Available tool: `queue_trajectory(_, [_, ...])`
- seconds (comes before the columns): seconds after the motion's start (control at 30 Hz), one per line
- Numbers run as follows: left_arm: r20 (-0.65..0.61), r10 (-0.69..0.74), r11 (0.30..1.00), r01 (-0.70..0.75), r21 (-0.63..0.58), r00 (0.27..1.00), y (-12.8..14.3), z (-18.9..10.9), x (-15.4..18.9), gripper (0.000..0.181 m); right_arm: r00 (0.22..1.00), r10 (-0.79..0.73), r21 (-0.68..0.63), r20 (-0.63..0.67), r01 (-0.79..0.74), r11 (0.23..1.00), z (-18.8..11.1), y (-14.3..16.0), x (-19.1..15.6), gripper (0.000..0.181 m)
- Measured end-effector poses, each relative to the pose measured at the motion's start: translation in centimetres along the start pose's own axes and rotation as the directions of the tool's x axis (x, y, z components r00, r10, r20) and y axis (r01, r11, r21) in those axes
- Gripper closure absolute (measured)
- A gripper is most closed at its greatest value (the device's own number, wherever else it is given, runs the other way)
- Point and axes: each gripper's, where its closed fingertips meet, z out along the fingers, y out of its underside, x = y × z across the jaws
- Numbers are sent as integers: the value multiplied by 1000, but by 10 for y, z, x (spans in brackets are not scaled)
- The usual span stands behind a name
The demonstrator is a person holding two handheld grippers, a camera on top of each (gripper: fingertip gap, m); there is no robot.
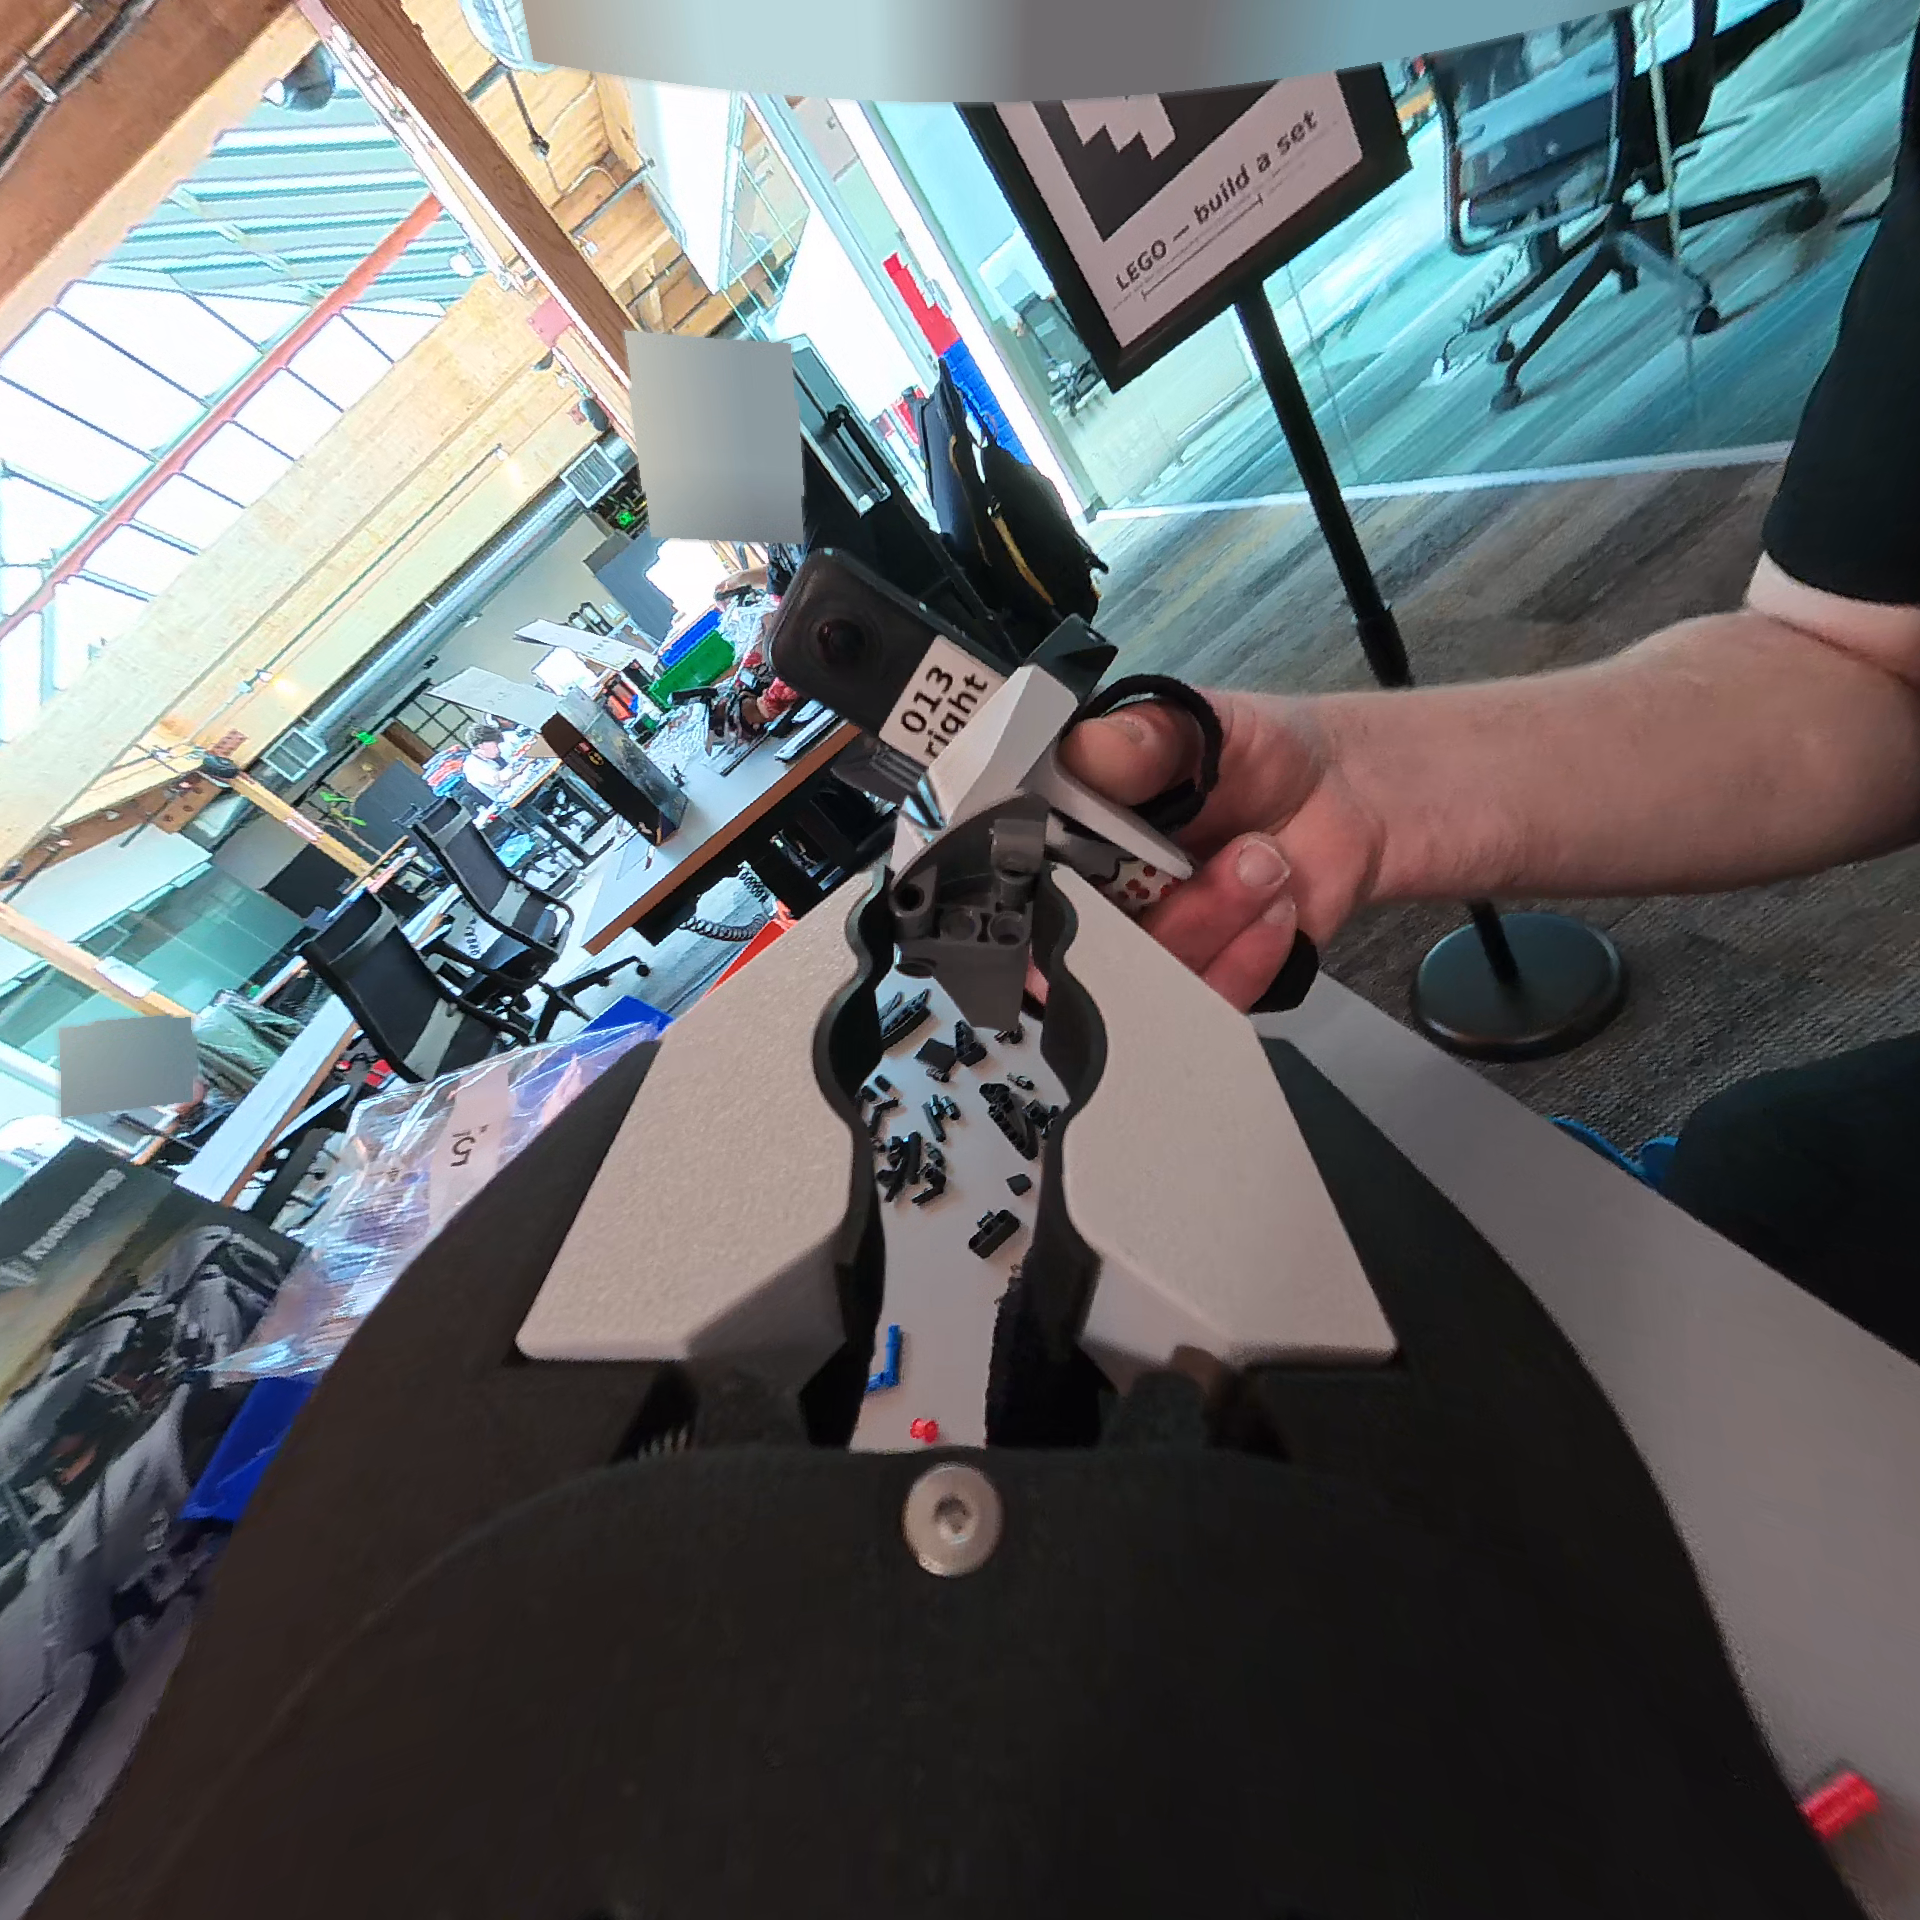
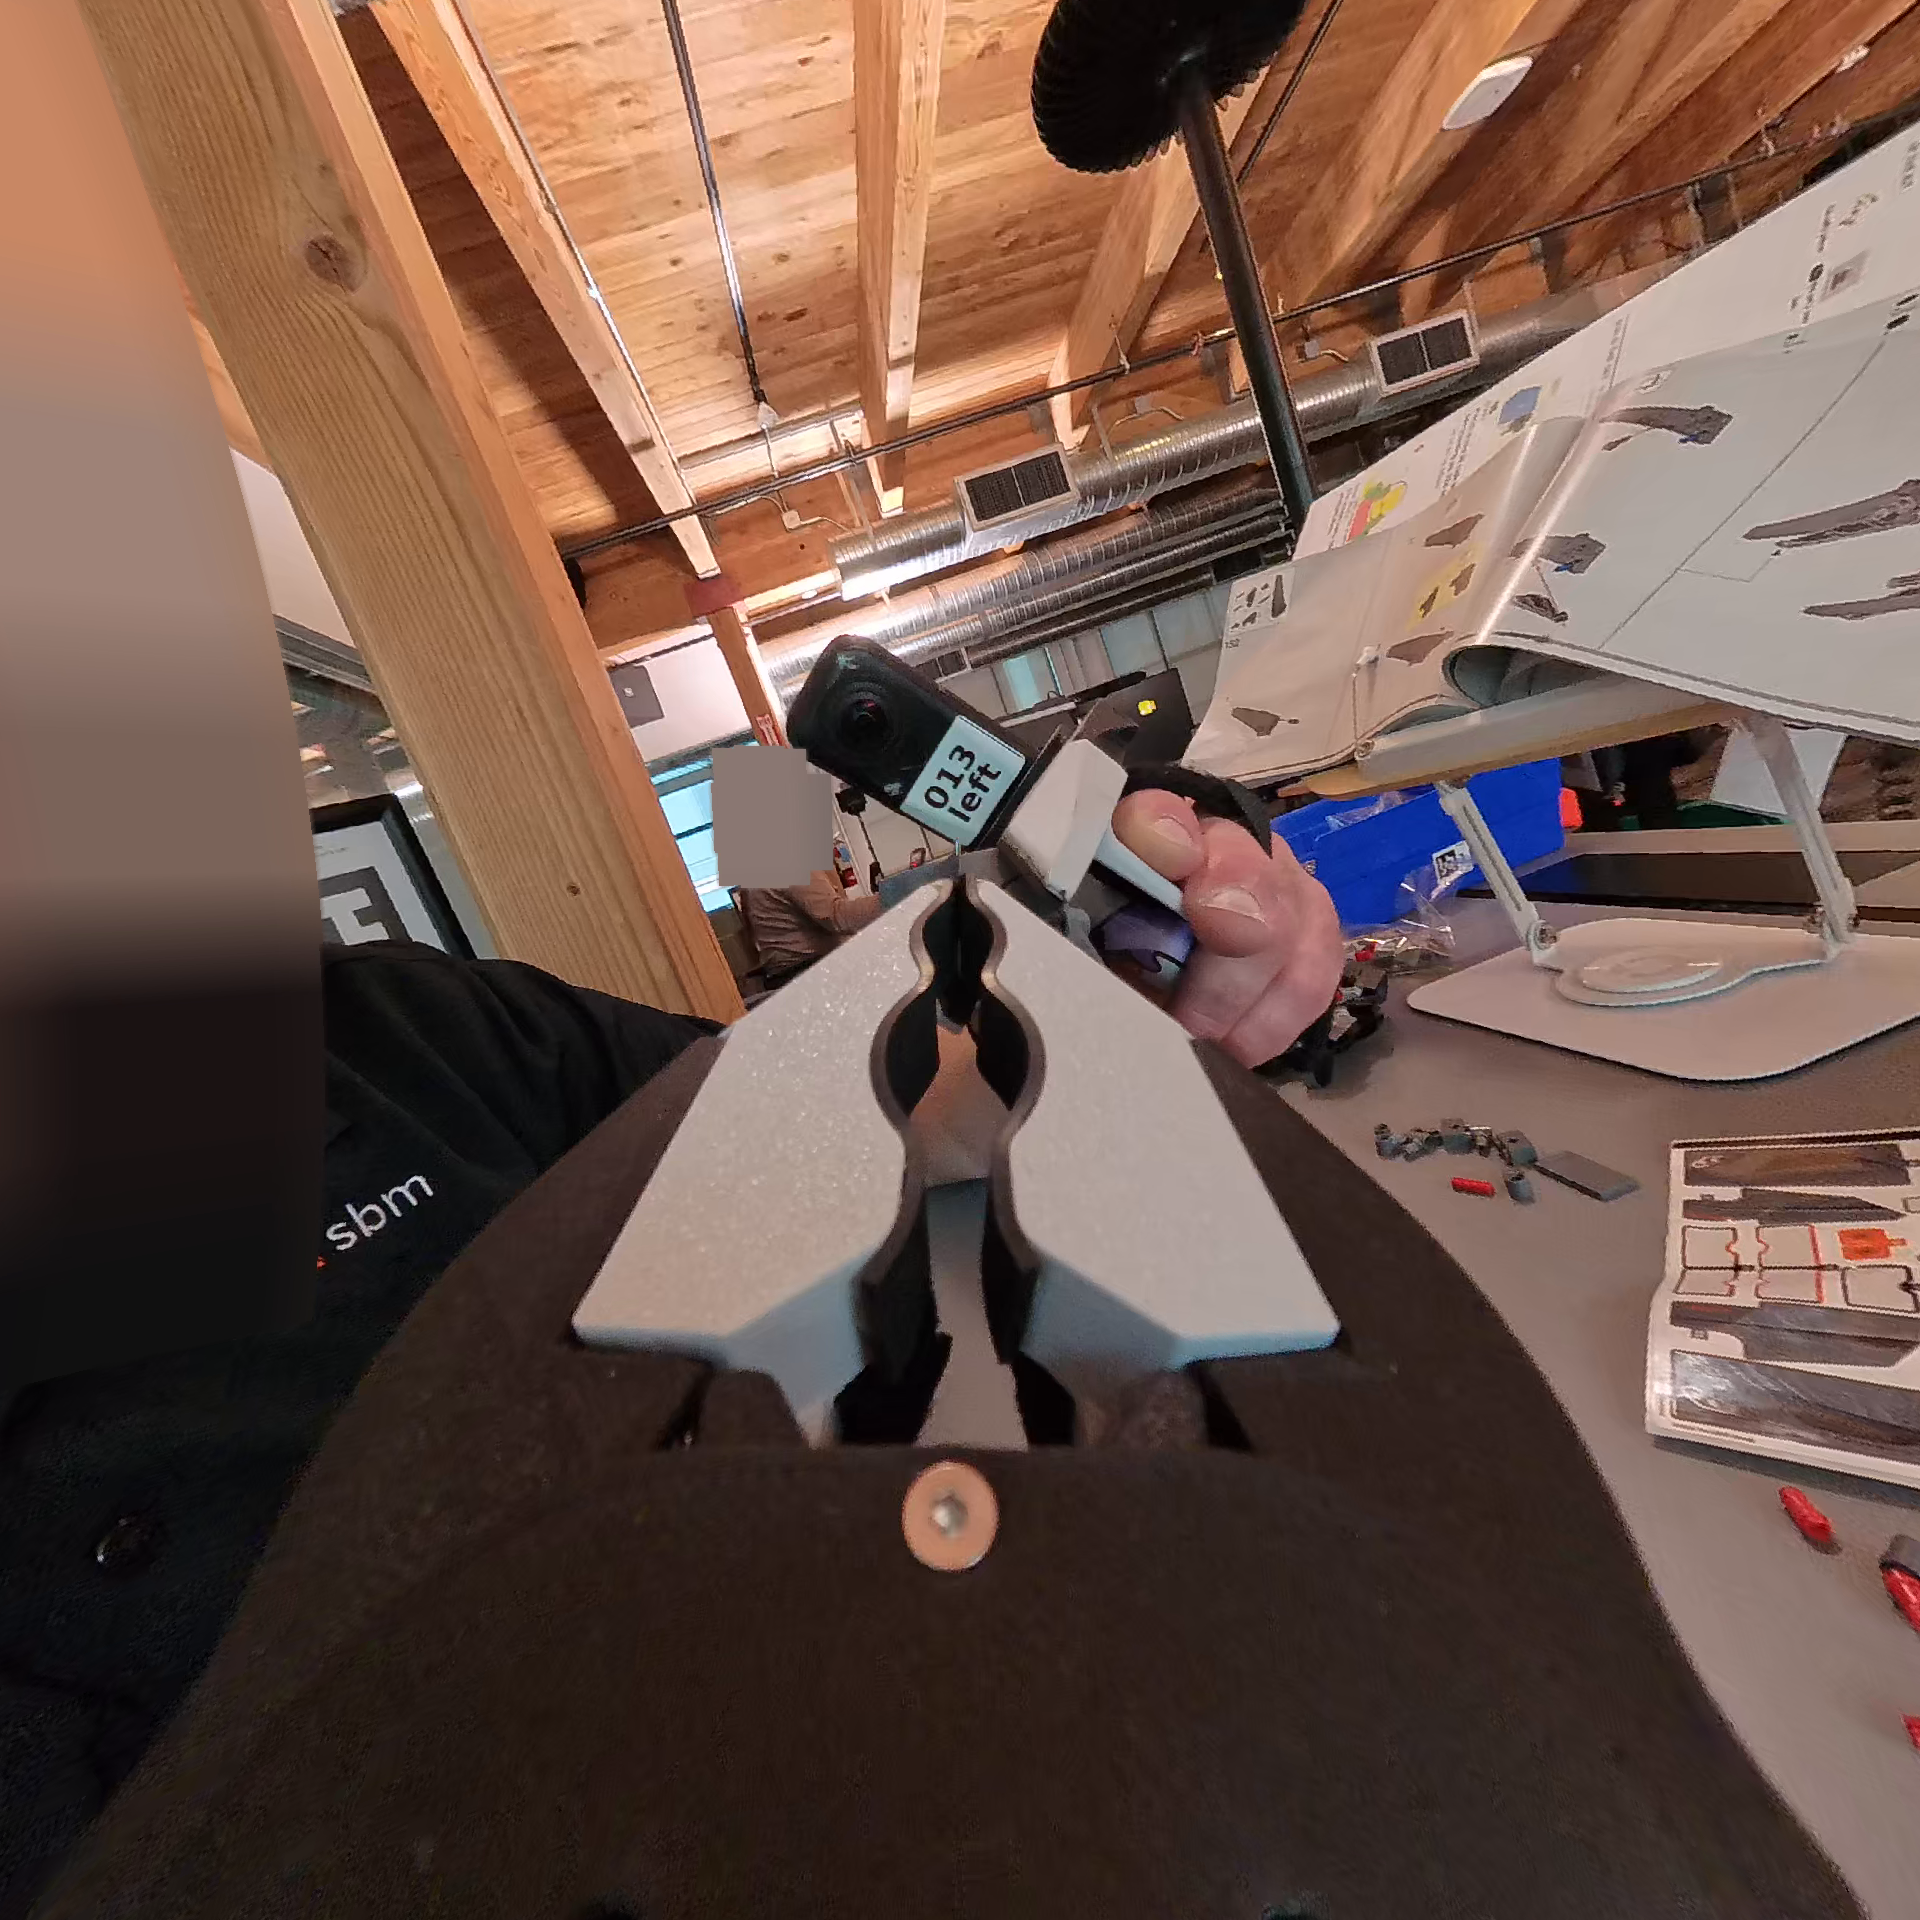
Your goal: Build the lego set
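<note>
My left gripper is shut on a small grey lego assembly, held at its fingertips above the white table. My right gripper faces it tip to tip, jaws almost together, with a small black piece pinched between them. In the left wrist view the right gripper's camera and the hand holding it sit just beyond the assembly. In the right wrist view the left gripper's camera and its hand show; the assembly is hidden behind my fingertips.
Several loose black pieces, a blue piece and a red pin lie under the left gripper. A plastic bag lies left. An instruction book on a stand, an open booklet, grey pieces and red pieces are right.
</note>
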Motion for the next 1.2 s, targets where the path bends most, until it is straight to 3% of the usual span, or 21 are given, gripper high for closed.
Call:
queue_trajectory(0.53, [66, 241, 959, -228, -169, 968, 11, 0, -7, 158, 948, -212, -174, -239, 172, 970, -2, 3, 8, 181])
queue_trajectory(0.83, [90, 400, 892, -365, -268, 912, 13, -2, -11, 158, 803, -446, -320, -396, 335, 886, -2, 0, 14, 177])
queue_trajectory(1.0, [101, 384, 902, -349, -256, 918, 12, -2, -12, 158, 717, -535, -364, -447, 401, 841, -3, -6, 16, 173])
queue_trajectory(1.2, [106, 350, 920, -320, -228, 931, 8, -1, -11, 158, 714, -564, -335, -414, 457, 824, 0, -9, 7, 181])
